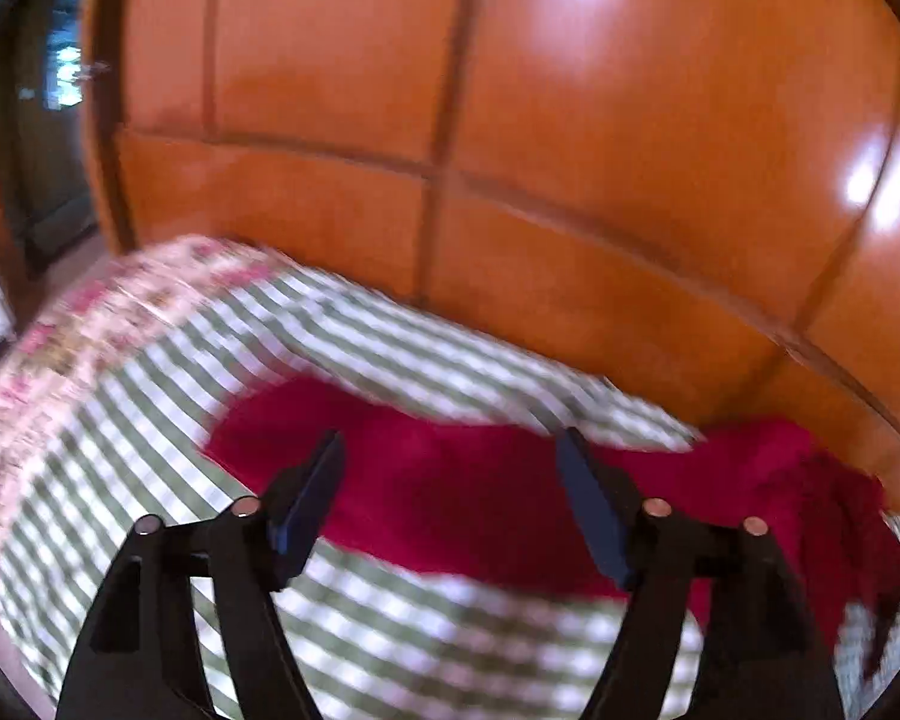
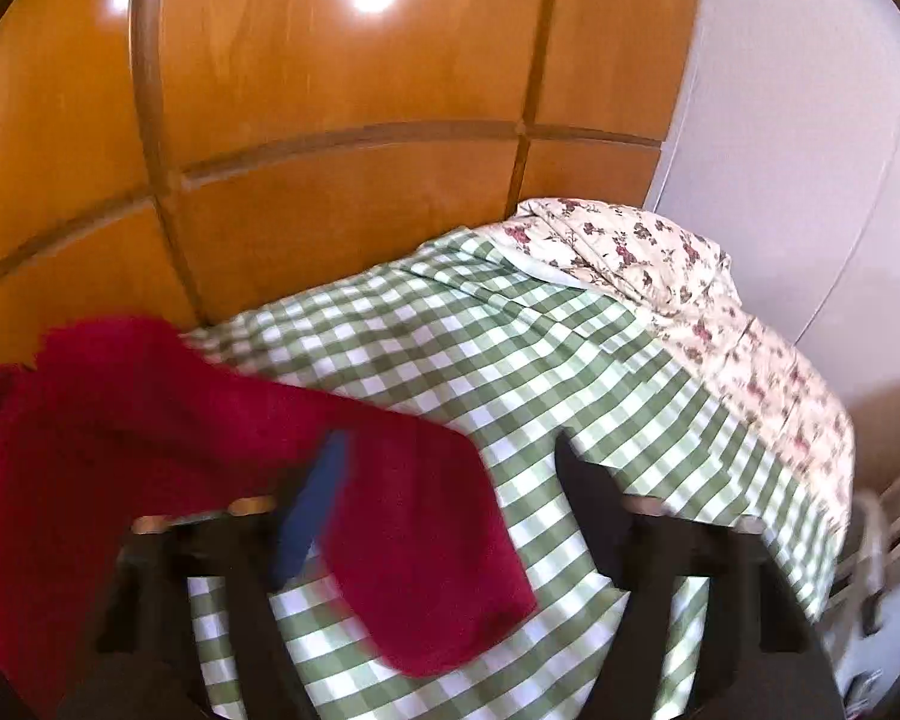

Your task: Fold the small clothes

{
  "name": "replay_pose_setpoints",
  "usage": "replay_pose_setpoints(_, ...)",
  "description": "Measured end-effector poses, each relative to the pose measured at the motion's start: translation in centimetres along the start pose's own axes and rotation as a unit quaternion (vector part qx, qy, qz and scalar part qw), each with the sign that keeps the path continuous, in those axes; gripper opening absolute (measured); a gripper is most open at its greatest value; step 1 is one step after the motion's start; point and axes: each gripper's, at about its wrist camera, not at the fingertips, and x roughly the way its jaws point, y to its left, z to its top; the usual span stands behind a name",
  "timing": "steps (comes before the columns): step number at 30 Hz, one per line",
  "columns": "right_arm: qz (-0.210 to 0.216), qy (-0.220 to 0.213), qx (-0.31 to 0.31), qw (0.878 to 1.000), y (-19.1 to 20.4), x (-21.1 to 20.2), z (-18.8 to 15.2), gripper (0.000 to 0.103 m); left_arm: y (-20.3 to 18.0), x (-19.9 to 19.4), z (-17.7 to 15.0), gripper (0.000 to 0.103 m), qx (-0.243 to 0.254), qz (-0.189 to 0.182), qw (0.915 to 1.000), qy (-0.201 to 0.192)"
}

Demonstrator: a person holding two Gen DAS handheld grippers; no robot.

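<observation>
A deep red knitted garment (image 1: 480,504) lies spread on a green-and-white checked cloth (image 1: 390,630). In the left wrist view it stretches from the middle to a bunched heap at the right. My left gripper (image 1: 450,450) hovers over it, open, with nothing between its blue-padded fingers (image 1: 306,510). In the right wrist view the same red garment (image 2: 168,420) fills the left side, one flat part reaching toward the bottom. My right gripper (image 2: 450,444) is open above its edge and the checked cloth (image 2: 540,372), holding nothing.
A glossy orange wooden wardrobe (image 1: 510,120) rises right behind the checked surface. A floral quilt (image 2: 690,300) covers the far end of the surface, by a white wall (image 2: 810,150). The surface drops off past the quilt's edge, where some pale objects stand low.
</observation>
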Motion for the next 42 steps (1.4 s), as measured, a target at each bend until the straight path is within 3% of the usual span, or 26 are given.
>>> replay_pose_setpoints(2, 0.044, 0.019, -0.011, 0.999, 0.4, -1.3, -1.9, 0.072, -1.0, -0.3, -2.1, 0.066, 0.011, -0.038, 0.9991, 0.019)
replay_pose_setpoints(5, 0.147, 0.045, -0.023, 0.988, 1.2, -5.0, -6.2, 0.072, -3.0, -0.7, -6.2, 0.065, 0.034, -0.092, 0.9938, 0.054)
replay_pose_setpoints(8, 0.269, 0.096, -0.037, 0.958, 2.7, -9.0, -11.0, 0.065, -5.1, -1.3, -10.1, 0.065, 0.048, -0.149, 0.9837, 0.089)
replay_pose_setpoints(10, 0.348, 0.139, -0.045, 0.926, 4.1, -11.5, -14.5, 0.063, -6.1, -1.9, -12.0, 0.065, 0.052, -0.173, 0.9776, 0.107)
replay_pose_setpoints(12, 0.399, 0.192, -0.051, 0.895, 5.9, -12.9, -17.4, 0.059, -6.8, -2.3, -13.9, 0.065, 0.060, -0.187, 0.9730, 0.121)
replay_pose_setpoints(14, 0.419, 0.227, -0.063, 0.877, 7.5, -13.8, -19.9, 0.058, -7.3, -2.9, -15.6, 0.065, 0.066, -0.199, 0.9687, 0.133)
replay_pose_setpoints(16, 0.421, 0.251, -0.071, 0.869, 9.0, -14.3, -22.0, 0.057, -7.7, -3.3, -16.9, 0.065, 0.065, -0.207, 0.9651, 0.147)
replay_pose_setpoints(17, 0.423, 0.256, -0.061, 0.867, 9.4, -14.2, -22.5, 0.045, -7.8, -3.6, -17.7, 0.065, 0.065, -0.214, 0.9622, 0.156)
replay_pose_setpoints(20, 0.420, 0.238, -0.052, 0.874, 10.3, -14.8, -21.9, 0.013, -8.1, -4.4, -19.4, 0.065, 0.070, -0.225, 0.9575, 0.166)
replay_pose_setpoints(21, 0.419, 0.226, -0.060, 0.878, 10.6, -15.4, -21.3, 0.009, -8.2, -4.6, -20.0, 0.065, 0.071, -0.236, 0.9539, 0.172)
replay_pose_setpoints(23, 0.415, 0.192, -0.078, 0.886, 11.0, -17.1, -19.6, 0.007, -8.7, -4.9, -21.0, 0.065, 0.077, -0.258, 0.9454, 0.184)
replay_pose_setpoints(26, 0.408, 0.108, -0.090, 0.902, 10.0, -19.6, -14.9, 0.007, -9.8, -5.4, -22.5, 0.065, 0.089, -0.284, 0.9334, 0.200)
replay_pose_setpoints(29, 0.367, 0.010, -0.095, 0.925, 8.9, -21.8, -9.4, 0.007, -11.5, -5.3, -23.5, 0.065, 0.094, -0.299, 0.9244, 0.217)
replay_pose_setpoints(33, 0.298, -0.042, -0.081, 0.950, 6.6, -20.7, -5.0, 0.007, -15.0, -4.7, -24.4, 0.064, 0.104, -0.313, 0.9146, 0.234)
replay_pose_setpoints(35, 0.265, -0.048, -0.072, 0.960, 6.0, -19.2, -3.6, 0.007, -16.4, -4.4, -24.5, 0.063, 0.102, -0.321, 0.9104, 0.240)
replay_pose_setpoints(38, 0.243, -0.045, -0.061, 0.967, 4.6, -17.5, -2.5, 0.007, -18.5, -3.0, -24.4, 0.062, 0.088, -0.310, 0.9163, 0.237)
replay_pose_setpoints(40, 0.231, -0.043, -0.057, 0.970, 3.9, -16.3, -2.2, 0.007, -19.4, -2.0, -24.1, 0.032, 0.075, -0.309, 0.9165, 0.243)
replay_pose_setpoints(41, 0.226, -0.042, -0.056, 0.972, 3.6, -16.2, -2.0, 0.007, -19.9, -1.5, -23.8, 0.014, 0.075, -0.312, 0.9121, 0.256)
replay_pose_setpoints(42, 0.222, -0.042, -0.057, 0.972, 3.6, -15.8, -1.8, 0.007, -19.8, -1.4, -23.3, 0.011, 0.069, -0.315, 0.9108, 0.258)
